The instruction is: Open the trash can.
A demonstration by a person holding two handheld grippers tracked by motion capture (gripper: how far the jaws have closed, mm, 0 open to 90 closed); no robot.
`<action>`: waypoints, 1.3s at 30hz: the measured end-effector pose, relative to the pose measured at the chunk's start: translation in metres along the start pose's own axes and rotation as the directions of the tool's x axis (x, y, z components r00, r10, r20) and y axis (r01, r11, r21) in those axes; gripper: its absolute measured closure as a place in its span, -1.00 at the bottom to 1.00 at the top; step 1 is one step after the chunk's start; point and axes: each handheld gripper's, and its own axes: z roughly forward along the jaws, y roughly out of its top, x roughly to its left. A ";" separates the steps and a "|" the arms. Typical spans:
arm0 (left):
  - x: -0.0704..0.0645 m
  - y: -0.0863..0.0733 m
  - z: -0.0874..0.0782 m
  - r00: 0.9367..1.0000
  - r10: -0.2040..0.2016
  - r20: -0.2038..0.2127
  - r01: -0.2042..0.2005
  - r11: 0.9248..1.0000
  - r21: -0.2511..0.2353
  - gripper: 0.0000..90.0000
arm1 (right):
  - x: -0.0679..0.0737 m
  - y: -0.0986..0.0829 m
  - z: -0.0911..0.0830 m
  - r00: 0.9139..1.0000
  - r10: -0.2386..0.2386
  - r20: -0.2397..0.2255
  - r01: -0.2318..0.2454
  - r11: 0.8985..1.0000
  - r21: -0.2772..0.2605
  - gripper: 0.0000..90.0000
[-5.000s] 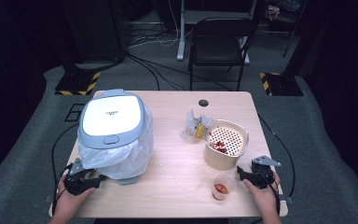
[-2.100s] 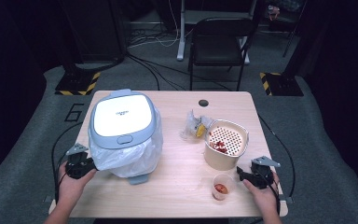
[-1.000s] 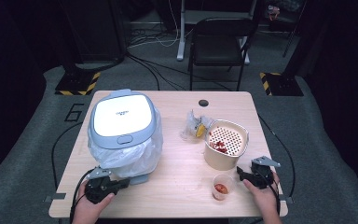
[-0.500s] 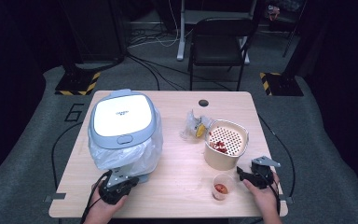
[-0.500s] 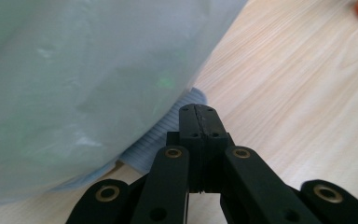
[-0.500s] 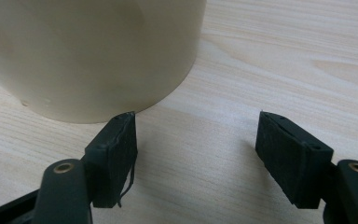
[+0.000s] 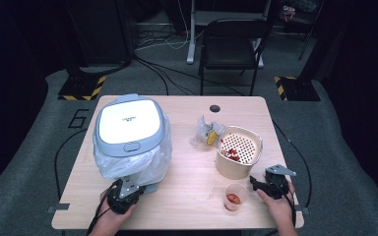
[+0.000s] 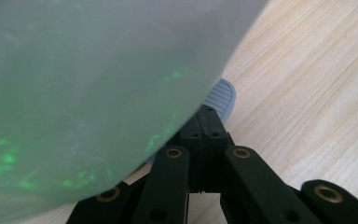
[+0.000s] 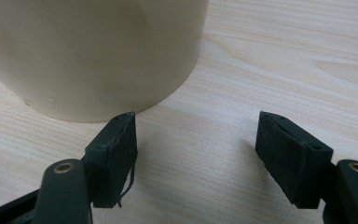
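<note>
The pedal bin [image 7: 130,140], lined with a plastic bag [image 7: 133,164], stood closed at the left of the bench [image 7: 187,196], so opening it looked not yet done. The left gripper [image 8: 205,135], jaws pressed together and holding nothing, pointed at the grey pedal [image 8: 220,95] just beyond its tips. The right gripper [image 9: 198,151], jaws wide, rested near the cream strainer tub [image 9: 93,56], beside the small cup [image 7: 232,197].

A large "6" is marked on the grey floor [image 7: 34,162] left of the table [image 7: 187,206].
</note>
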 end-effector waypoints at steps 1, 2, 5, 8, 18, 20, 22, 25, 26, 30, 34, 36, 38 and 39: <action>0.001 0.000 0.001 1.000 -0.007 0.009 0.007 1.000 0.003 1.00 | 0.000 0.000 0.000 1.000 0.003 -0.001 -0.003 1.000 0.000 -0.34; 0.001 0.000 0.001 1.000 -0.006 0.012 0.006 1.000 0.005 1.00 | 0.000 0.000 0.000 1.000 0.009 0.001 -0.009 1.000 -0.001 -0.33; 0.001 -0.001 0.002 1.000 0.009 0.003 -0.009 1.000 -0.006 1.00 | -0.001 0.000 -0.001 1.000 0.013 -0.004 -0.013 1.000 -0.001 -0.26; 0.001 -0.002 0.003 1.000 0.020 0.000 -0.020 1.000 -0.005 1.00 | -0.005 0.003 -0.008 0.996 0.086 -0.034 -0.085 0.996 0.017 -0.12; 0.002 -0.002 0.003 1.000 0.027 0.015 -0.027 1.000 0.006 1.00 | -0.002 0.025 -0.044 0.999 0.047 -0.007 -0.047 0.999 -0.009 -0.03; 0.002 -0.002 0.003 1.000 0.028 0.015 -0.028 1.000 0.006 1.00 | 0.000 0.029 -0.049 0.999 0.036 -0.008 -0.036 0.999 -0.014 -0.03; 0.001 -0.003 0.003 1.000 0.026 0.015 -0.027 1.000 0.010 1.00 | 0.006 0.041 -0.065 1.000 0.000 -0.020 -0.001 0.999 -0.032 -0.04; 0.000 -0.003 0.004 1.000 0.027 0.004 -0.027 1.000 0.004 1.00 | 0.011 0.051 -0.077 0.999 -0.043 -0.010 0.043 0.998 -0.041 -0.04; 0.000 -0.003 0.004 1.000 0.017 -0.001 -0.017 1.000 -0.001 1.00 | 0.015 0.059 -0.087 0.998 -0.064 -0.015 0.063 0.997 -0.052 -0.04; 0.000 -0.003 0.003 1.000 0.022 0.004 -0.022 1.000 0.006 1.00 | 0.021 0.075 -0.102 0.995 -0.102 -0.019 0.100 0.992 -0.079 -0.04; 0.001 -0.003 0.002 0.999 0.034 0.009 -0.034 0.999 0.013 1.00 | 0.029 0.097 -0.112 0.989 -0.140 -0.044 0.135 0.986 -0.102 -0.04; -0.003 -0.004 0.005 1.000 0.010 -0.003 -0.010 1.000 -0.012 1.00 | 0.033 0.107 -0.111 0.985 -0.164 -0.053 0.157 0.982 -0.106 -0.04; -0.003 -0.003 0.005 0.999 0.036 -0.002 -0.036 0.999 0.002 1.00 | 0.040 0.117 -0.109 0.980 -0.191 -0.056 0.184 0.977 -0.109 -0.05; -0.001 -0.003 0.004 0.999 0.043 0.004 -0.043 0.999 0.015 1.00 | 0.043 0.120 -0.109 0.978 -0.202 -0.059 0.195 0.974 -0.112 -0.05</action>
